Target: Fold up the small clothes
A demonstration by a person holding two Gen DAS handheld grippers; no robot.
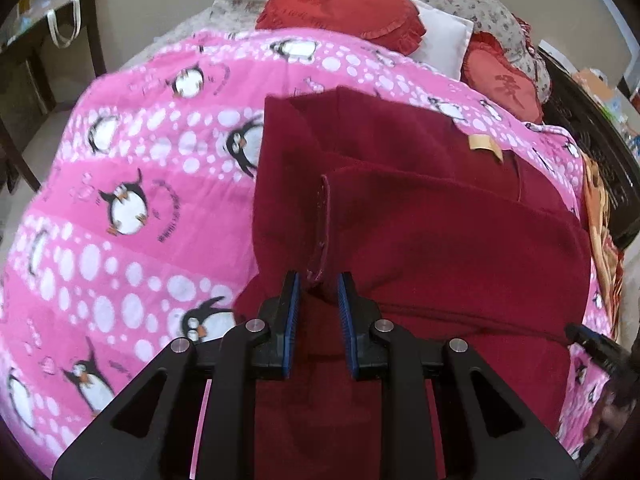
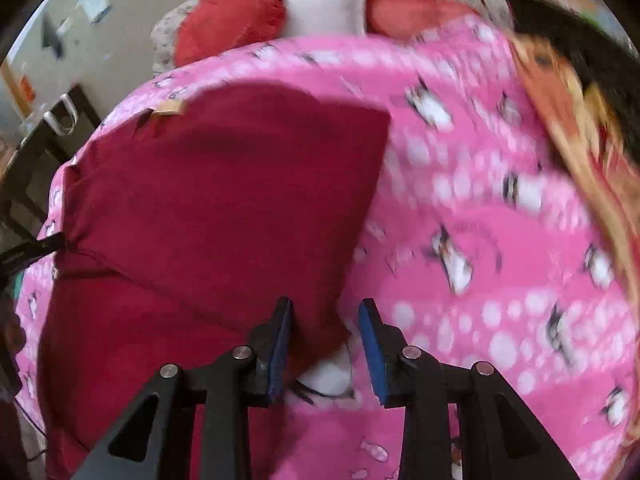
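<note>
A dark red garment (image 1: 420, 216) lies on a pink penguin-print blanket (image 1: 120, 200), with one flap folded over itself. A tan label (image 1: 486, 145) shows near its far edge. My left gripper (image 1: 318, 282) has its jaws a little apart around the hemmed corner of the folded flap. In the right wrist view the garment (image 2: 224, 192) fills the left half, label (image 2: 170, 107) at the far left. My right gripper (image 2: 326, 312) is open, its left pad against the garment's near corner over the blanket (image 2: 480, 260). This view is blurred.
Red cushions (image 1: 340, 4) and a white pillow (image 1: 442, 36) lie at the head of the bed. A dark wooden table (image 1: 36, 60) stands at the left. An orange patterned cloth (image 1: 600, 200) and a dark basket (image 1: 592, 128) sit along the right edge.
</note>
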